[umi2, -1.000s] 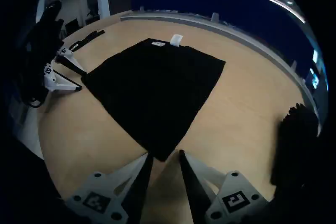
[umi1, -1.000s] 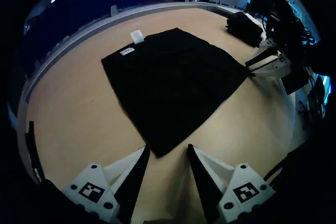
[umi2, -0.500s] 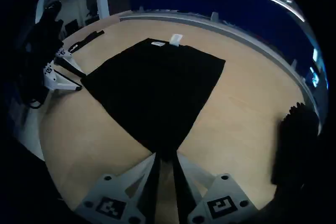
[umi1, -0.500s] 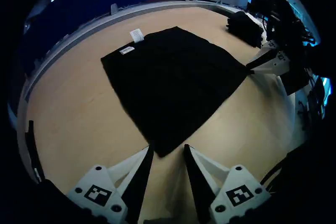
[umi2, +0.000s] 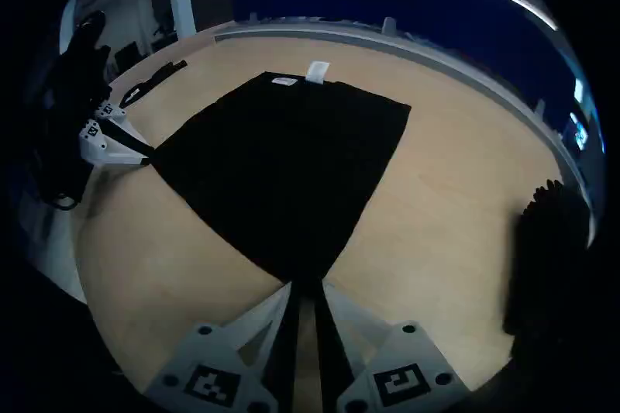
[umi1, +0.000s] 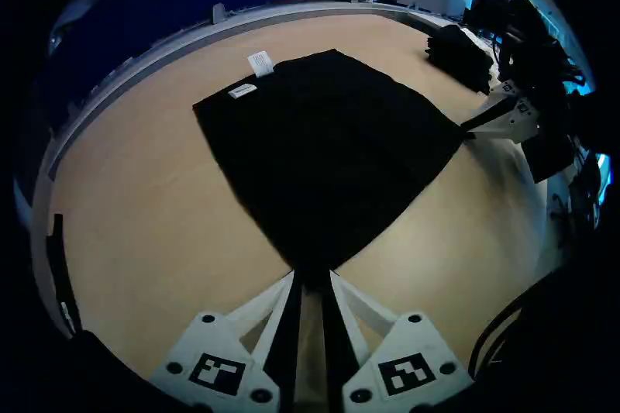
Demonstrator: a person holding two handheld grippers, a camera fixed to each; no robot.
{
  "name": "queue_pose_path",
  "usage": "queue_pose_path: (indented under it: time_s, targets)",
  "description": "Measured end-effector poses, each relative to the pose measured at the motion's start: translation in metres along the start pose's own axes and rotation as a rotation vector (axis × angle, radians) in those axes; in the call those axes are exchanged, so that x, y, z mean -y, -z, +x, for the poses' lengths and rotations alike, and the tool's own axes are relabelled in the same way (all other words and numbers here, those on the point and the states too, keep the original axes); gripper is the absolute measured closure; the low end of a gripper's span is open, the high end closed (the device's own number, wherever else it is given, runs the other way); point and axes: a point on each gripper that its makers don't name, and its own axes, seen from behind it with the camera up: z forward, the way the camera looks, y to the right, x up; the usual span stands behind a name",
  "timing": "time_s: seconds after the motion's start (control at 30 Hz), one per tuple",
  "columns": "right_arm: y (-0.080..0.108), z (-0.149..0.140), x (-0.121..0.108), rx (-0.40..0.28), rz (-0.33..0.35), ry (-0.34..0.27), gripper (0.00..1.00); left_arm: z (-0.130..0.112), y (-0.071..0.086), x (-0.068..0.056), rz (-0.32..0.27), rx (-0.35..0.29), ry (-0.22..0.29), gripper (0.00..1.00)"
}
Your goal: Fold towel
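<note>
Wood table (umi1: 139, 204): black towel (umi1: 333, 142) spread flat at centre. Dark folded stack (umi1: 461, 56) far right. Left gripper (umi1: 311, 283) jaws narrow, pinching towel's near corner. Right gripper (umi2: 306, 287) likewise narrow, clamped on another corner. White tag (umi1: 261, 63) at far edge.

Your towel (umi1: 325, 149) corner tip buried between left gripper (umi1: 311, 289) fingers, can't see it. Same deal at right gripper (umi2: 306, 293), tip lost in pinch. White tags (umi1: 260, 63) at far edge too small to read. Dark pile (umi2: 546, 258) half cut off by edge, can't tell what's in it.
</note>
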Motion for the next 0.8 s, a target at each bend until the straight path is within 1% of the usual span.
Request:
queue_pose_path:
  time_s: [0.17, 0.37, 0.47, 0.6, 0.8]
  targets:
    - [0.002, 0.004, 0.0, -0.011, 0.0, -0.006, 0.88, 0.001, 0.002, -0.006, -0.026, 0.0, 0.033, 0.85]
    - [0.009, 0.012, -0.001, -0.028, 0.0, -0.008, 0.88, 0.007, 0.007, -0.006, -0.016, -0.016, 0.043, 0.85]
    - [0.016, 0.02, -0.001, -0.045, 0.001, -0.007, 0.88, 0.012, 0.013, -0.006, -0.011, -0.026, 0.057, 0.85]
    - [0.028, 0.034, 0.0, -0.071, 0.003, -0.003, 0.88, 0.021, 0.025, -0.002, 0.0, -0.047, 0.084, 0.86]
    - [0.051, 0.057, 0.006, -0.112, 0.009, 0.001, 0.88, 0.038, 0.049, 0.004, 0.021, -0.078, 0.115, 0.86]
